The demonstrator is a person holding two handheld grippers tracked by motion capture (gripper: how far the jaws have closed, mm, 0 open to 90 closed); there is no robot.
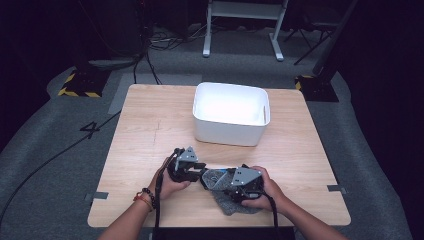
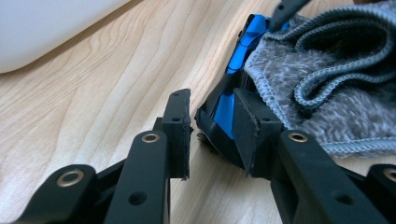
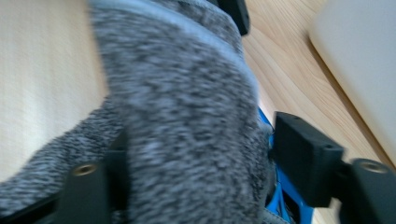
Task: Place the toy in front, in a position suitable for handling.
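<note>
Cloth of grey fleece (image 1: 230, 204) over blue-and-black plastic tool (image 2: 236, 79)
Left gripper (image 2: 212, 109) clamps tool's end, keep steady; right gripper (image 3: 210, 154) gapes loosely around cloth, re-pinch

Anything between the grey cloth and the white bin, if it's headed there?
Nothing visible. The grey cloth lies at the near edge of the table. Only bare wood separates it from the white bin, which stands straight beyond it with its top open.
</note>
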